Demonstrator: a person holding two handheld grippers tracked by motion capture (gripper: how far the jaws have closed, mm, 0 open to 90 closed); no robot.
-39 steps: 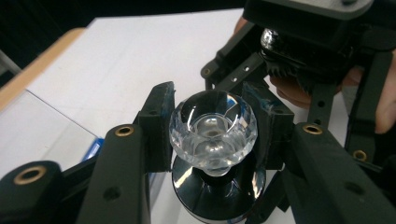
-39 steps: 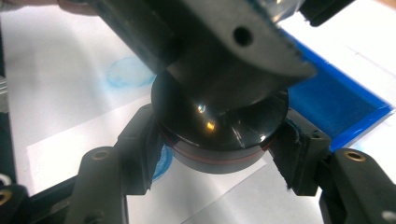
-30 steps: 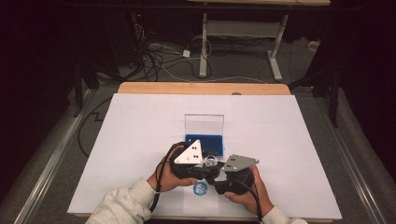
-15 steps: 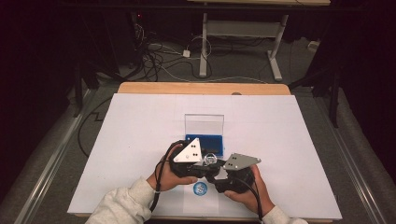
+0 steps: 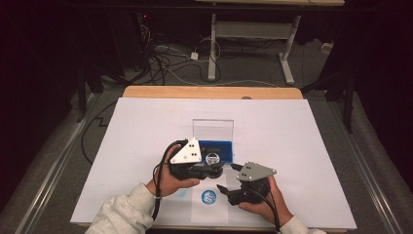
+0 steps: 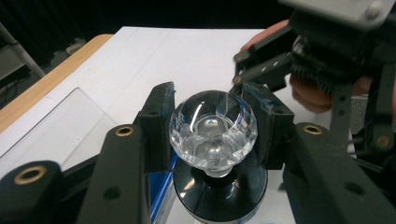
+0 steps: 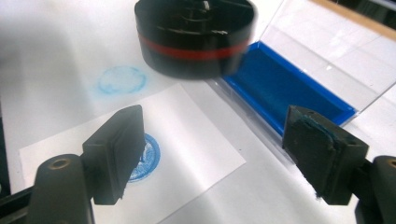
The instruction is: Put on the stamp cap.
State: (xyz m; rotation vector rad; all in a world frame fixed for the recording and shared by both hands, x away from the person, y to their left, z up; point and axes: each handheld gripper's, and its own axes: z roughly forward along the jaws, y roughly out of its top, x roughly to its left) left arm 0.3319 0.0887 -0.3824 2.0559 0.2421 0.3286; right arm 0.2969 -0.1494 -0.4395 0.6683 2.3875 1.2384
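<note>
So the left gripper (image 6: 212, 128) is clamped on the stamp (image 6: 213, 135) by its faceted clear knob, dead center of frame, hovering near the blue ink pad (image 7: 285, 86). The right gripper (image 7: 224, 154) hangs wide open, holding nothing, over the paper (image 7: 187, 140). That knob looks slick, so I'd guess it could twist or slip and smudge the blue print (image 7: 144, 156). No readable writing anywhere.

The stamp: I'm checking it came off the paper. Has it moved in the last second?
Yes. In the high view the stamp, held by the left gripper, has gone from near the blue print toward the ink pad.
</note>
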